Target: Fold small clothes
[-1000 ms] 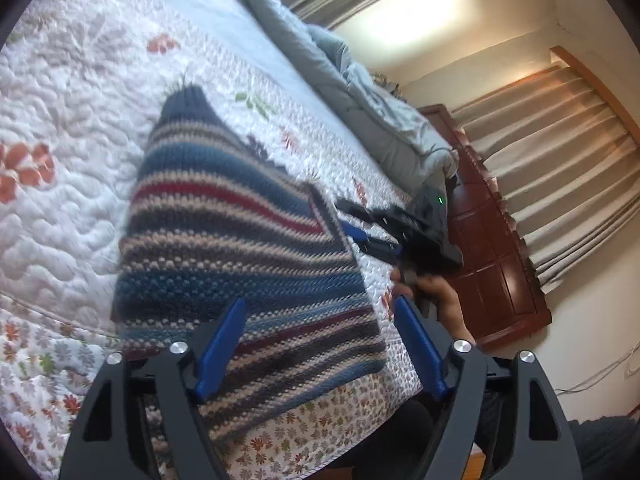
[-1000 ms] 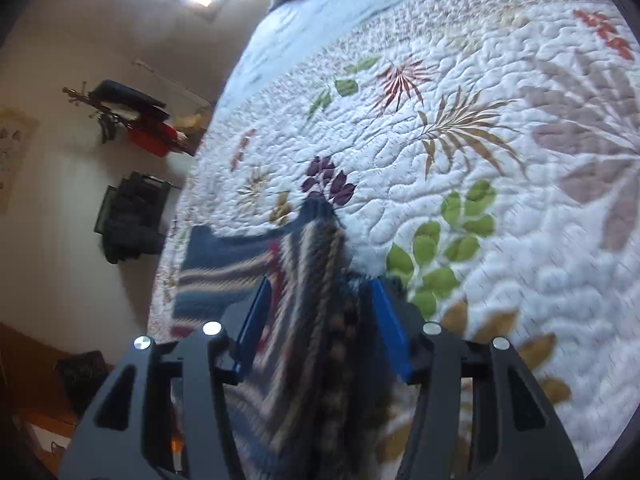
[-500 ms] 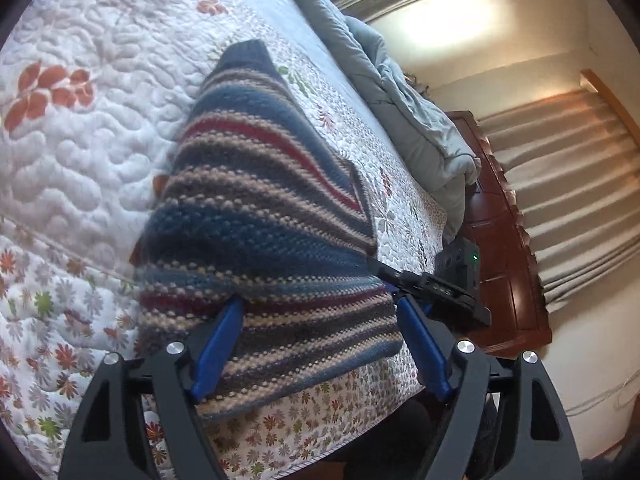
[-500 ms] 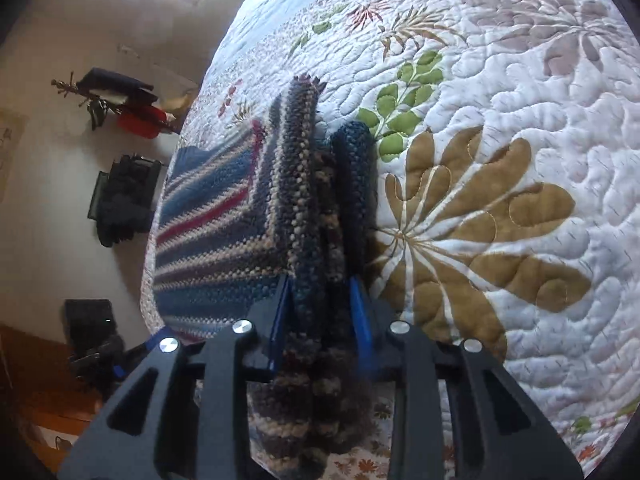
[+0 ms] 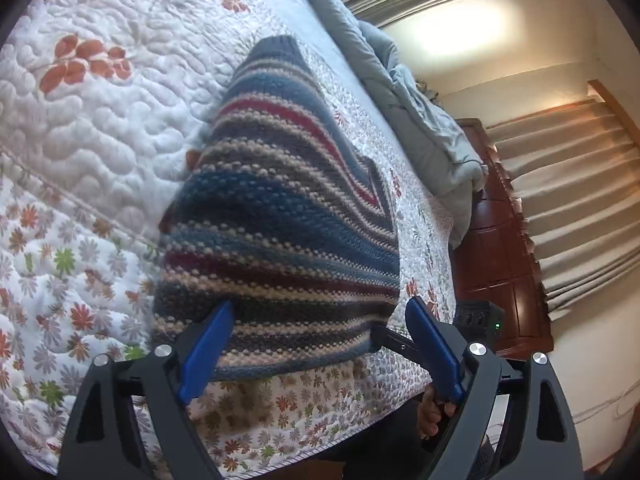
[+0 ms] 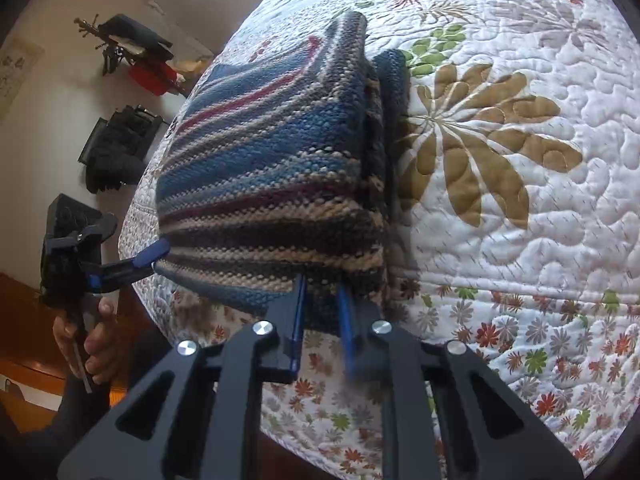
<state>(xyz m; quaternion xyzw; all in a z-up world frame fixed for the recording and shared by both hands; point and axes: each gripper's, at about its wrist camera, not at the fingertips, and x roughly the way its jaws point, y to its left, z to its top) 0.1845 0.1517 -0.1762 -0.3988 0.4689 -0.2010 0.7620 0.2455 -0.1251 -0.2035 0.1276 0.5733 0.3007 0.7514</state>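
Right gripper (image 6: 320, 304) clamped on the near edge of the striped knit sweater (image 6: 276, 168), jaws just drawn in, thick folded layers pinched between the blue pads. Left gripper (image 5: 320, 344) spread wide, jaws just opened further, fingers standing either side of the sweater's near hem, pressing on nothing, so released. From the right wrist view, one blue left finger (image 6: 150, 256) touching or just beside the sweater's left corner; cannot tell which. Sweater lying as a folded bundle near the front edge of the floral quilt (image 6: 520, 184), doubled layers stacked along its right side. Rumpled grey-blue duvet (image 5: 420, 128) further back, well apart.

Probably mid-fold: one side already laid over, right side gripped for the next fold or a tidy-up. Next move likely calls for carrying the pinched edge across without dragging the bundle, then letting go and smoothing flat.
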